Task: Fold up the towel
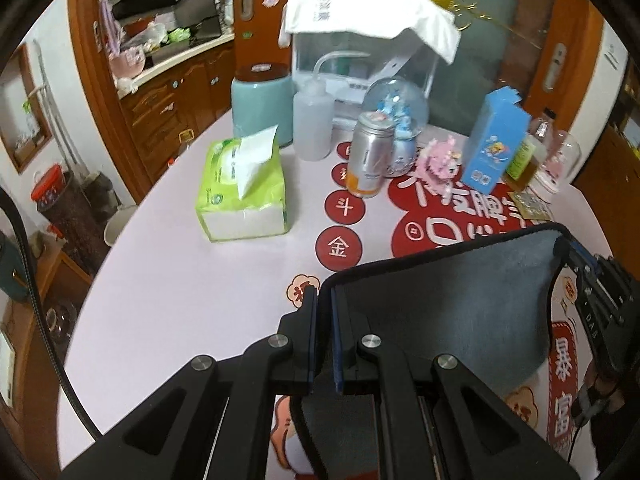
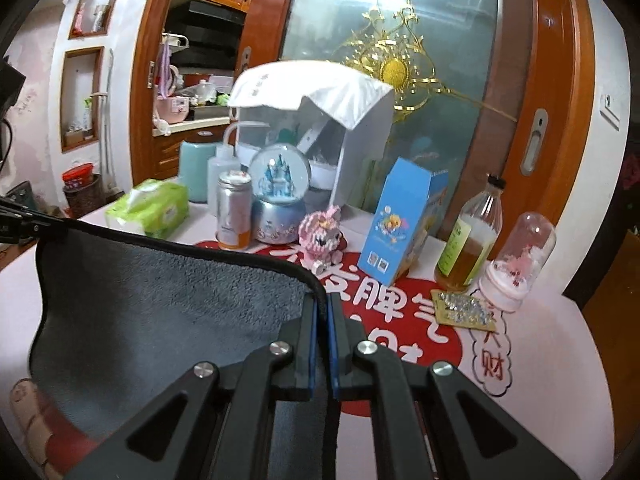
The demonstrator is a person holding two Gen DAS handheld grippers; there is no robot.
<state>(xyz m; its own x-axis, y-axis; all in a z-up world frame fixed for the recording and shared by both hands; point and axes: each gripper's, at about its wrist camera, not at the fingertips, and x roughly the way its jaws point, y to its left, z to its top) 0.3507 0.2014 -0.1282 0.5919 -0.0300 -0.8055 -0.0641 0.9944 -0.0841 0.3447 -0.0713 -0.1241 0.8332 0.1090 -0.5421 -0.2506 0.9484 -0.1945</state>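
- While both grippers pinch it, the towel [image 1: 440, 300] hangs lifted above the table [image 1: 160, 280], a grey cloth with a black hem, stretched between them in front of the snow globe [image 2: 280, 178].
- The table, white with red printed characters, runs under the towel and carries the clutter around the globe.
- A white cabinet [image 2: 352, 160] with a white cloth draped on top stands right behind the globe.
- The left gripper [image 1: 323, 304] is clenched on the towel's near-left corner, its blue pads tight on the hem, well in front of the globe.
- The right gripper [image 2: 322, 308] is likewise clamped on the opposite top corner, in front of the globe and to its right.
- A tissue pack [image 1: 242, 192], green and white, lies left of the globe.
- A blue carton [image 2: 400, 224] stands tilted to the globe's right.
- A teal pot [image 1: 262, 104] sits left of the globe and farther back.
- A squeeze bottle [image 1: 312, 120] stands between the pot and the globe.
- A glass bottle [image 2: 472, 240] of amber liquid is right of the carton, well right of the globe.
- A can [image 2: 234, 212] stands just left of the globe.
- A pink toy [image 2: 324, 232] sits just in front of the globe, to its right.
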